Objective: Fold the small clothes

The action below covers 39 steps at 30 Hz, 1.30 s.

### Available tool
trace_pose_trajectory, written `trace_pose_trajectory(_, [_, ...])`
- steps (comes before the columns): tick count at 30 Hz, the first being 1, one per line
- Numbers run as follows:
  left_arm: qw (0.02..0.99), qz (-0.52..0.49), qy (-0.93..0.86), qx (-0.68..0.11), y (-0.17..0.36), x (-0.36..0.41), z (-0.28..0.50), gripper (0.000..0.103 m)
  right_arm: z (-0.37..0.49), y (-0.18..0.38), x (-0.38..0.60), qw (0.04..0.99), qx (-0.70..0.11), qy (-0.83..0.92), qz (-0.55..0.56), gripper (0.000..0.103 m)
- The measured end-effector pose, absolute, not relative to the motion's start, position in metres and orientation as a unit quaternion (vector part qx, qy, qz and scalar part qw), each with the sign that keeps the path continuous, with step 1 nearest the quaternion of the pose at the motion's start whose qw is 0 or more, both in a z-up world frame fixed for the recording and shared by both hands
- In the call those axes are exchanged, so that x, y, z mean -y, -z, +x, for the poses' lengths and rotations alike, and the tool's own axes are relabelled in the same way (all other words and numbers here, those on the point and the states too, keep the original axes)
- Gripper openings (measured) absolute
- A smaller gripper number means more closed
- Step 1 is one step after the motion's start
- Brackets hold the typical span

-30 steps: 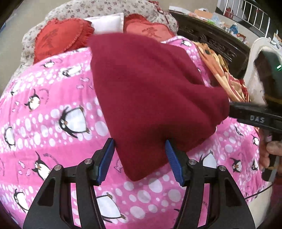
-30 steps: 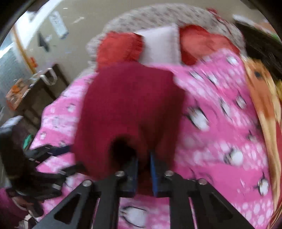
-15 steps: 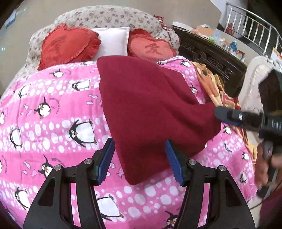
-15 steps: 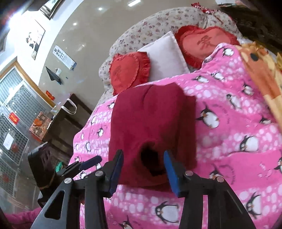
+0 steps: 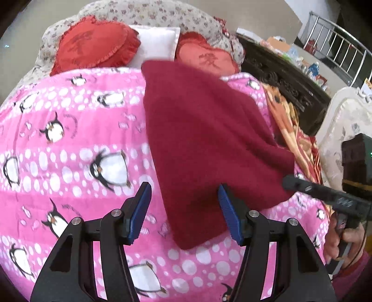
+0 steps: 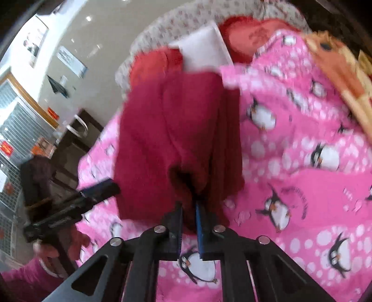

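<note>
1. So the setting is a bed covered with a bright pink quilt with penguins and white dots, and up at the head end there's a floral headboard cushion, two red heart-shaped frilly pillows and a plain white pillow tucked between them
2. On the right edge of the bed there's an orange patterned blanket, with a dark carved wooden cabinet just past it
3. The task thing is a dark red knitted garment. It sits on the quilt right of centre, and it runs from just below the pillows down to the near edge
4. The left gripper has its blue-padded jaws spread wide. The near corner of the red garment shows between them, but the pads aren't gripping it
5. The right gripper is squeezed nearly closed on a bunched bit of the garment's near edge, with fabric pinched between the blue pads. That view is pretty blurry
6. From the left wrist view you can see the right gripper's black tip touching the garment's right corner, with the person's right hand on the handle
</note>
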<state>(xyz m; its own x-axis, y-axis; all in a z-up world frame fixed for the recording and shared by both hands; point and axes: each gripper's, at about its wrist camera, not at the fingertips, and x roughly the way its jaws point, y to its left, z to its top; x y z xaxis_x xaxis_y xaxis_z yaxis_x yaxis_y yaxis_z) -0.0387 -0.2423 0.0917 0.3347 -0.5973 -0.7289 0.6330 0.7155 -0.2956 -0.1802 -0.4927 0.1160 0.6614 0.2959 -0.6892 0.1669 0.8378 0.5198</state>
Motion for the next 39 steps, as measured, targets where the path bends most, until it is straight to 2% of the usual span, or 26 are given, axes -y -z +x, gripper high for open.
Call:
trace_pose_trajectory(1, [0.818, 0.011, 0.377, -0.434, -0.094, 0.241, -0.035, 0.064, -0.181, -0.124, 0.497, 0.873, -0.395, -0.031, 0.284, 0.061])
trace_pose_trajectory(2, [0.818, -0.008, 0.379, -0.434, -0.095, 0.239, -0.029, 0.066, -0.181, -0.131, 0.501, 0.879, -0.381, -0.021, 0.285, 0.082])
trace_pose_trajectory(3, [0.815, -0.026, 0.383, -0.434, -0.096, 0.237, -0.025, 0.071, -0.18, -0.136, 0.507, 0.886, -0.362, -0.008, 0.29, 0.099])
trace_pose_trajectory(4, [0.813, -0.039, 0.386, -0.435, -0.096, 0.236, -0.021, 0.074, -0.177, -0.138, 0.512, 0.889, -0.345, -0.007, 0.299, 0.099])
trace_pose_trajectory(6, [0.804, -0.071, 0.393, -0.44, -0.093, 0.237, -0.01, 0.08, -0.162, -0.132, 0.52, 0.884, -0.338, -0.017, 0.322, 0.099])
trace_pose_trajectory(11, [0.771, -0.11, 0.393, -0.488, -0.067, 0.257, 0.021, 0.081, -0.113, -0.087, 0.534, 0.858, -0.385, -0.023, 0.34, 0.099])
trace_pose_trajectory(12, [0.768, -0.111, 0.394, -0.493, -0.063, 0.26, 0.023, 0.081, -0.106, -0.076, 0.536, 0.851, -0.394, -0.03, 0.346, 0.096])
trace_pose_trajectory(13, [0.765, -0.114, 0.397, -0.494, -0.06, 0.262, 0.025, 0.081, -0.105, -0.069, 0.537, 0.847, -0.39, -0.044, 0.359, 0.077])
trace_pose_trajectory(14, [0.766, -0.114, 0.403, -0.488, -0.058, 0.265, 0.025, 0.081, -0.106, -0.064, 0.537, 0.843, -0.37, -0.065, 0.384, 0.064])
trace_pose_trajectory(15, [0.766, -0.11, 0.407, -0.486, -0.059, 0.266, 0.024, 0.079, -0.107, -0.064, 0.536, 0.843, -0.364, -0.067, 0.392, 0.061])
trace_pose_trajectory(16, [0.76, -0.106, 0.417, -0.487, -0.061, 0.267, 0.021, 0.072, -0.109, -0.068, 0.531, 0.85, -0.362, -0.057, 0.378, 0.054])
trace_pose_trajectory(17, [0.761, -0.104, 0.416, -0.486, -0.065, 0.267, 0.02, 0.07, -0.11, -0.073, 0.528, 0.854, -0.365, -0.055, 0.367, 0.052])
trace_pose_trajectory(19, [0.76, -0.099, 0.424, -0.483, -0.074, 0.263, 0.016, 0.059, -0.114, -0.087, 0.52, 0.858, -0.369, -0.054, 0.354, 0.045])
trace_pose_trajectory(21, [0.752, -0.099, 0.432, -0.489, -0.084, 0.251, 0.009, 0.056, -0.12, -0.099, 0.515, 0.859, -0.367, -0.064, 0.352, 0.043])
trace_pose_trajectory(27, [0.749, -0.075, 0.428, -0.5, -0.121, 0.178, -0.04, 0.056, -0.152, -0.138, 0.468, 0.851, -0.372, -0.121, 0.351, 0.043])
trace_pose_trajectory(30, [0.748, -0.067, 0.414, -0.514, -0.113, 0.143, -0.069, 0.056, -0.178, -0.136, 0.432, 0.838, -0.386, -0.138, 0.361, 0.043])
trace_pose_trajectory(32, [0.746, -0.044, 0.396, -0.534, -0.09, 0.124, -0.093, 0.056, -0.195, -0.124, 0.41, 0.831, -0.402, -0.138, 0.358, 0.049])
trace_pose_trajectory(33, [0.745, -0.035, 0.389, -0.541, -0.08, 0.121, -0.098, 0.056, -0.202, -0.11, 0.399, 0.824, -0.421, -0.125, 0.359, 0.053])
trace_pose_trajectory(36, [0.766, -0.014, 0.348, -0.541, -0.053, 0.109, -0.117, 0.058, -0.21, -0.08, 0.384, 0.81, -0.483, -0.076, 0.325, 0.055])
trace_pose_trajectory(39, [0.788, -0.016, 0.325, -0.523, -0.065, 0.098, -0.128, 0.059, -0.228, -0.101, 0.38, 0.83, -0.458, -0.069, 0.311, 0.055])
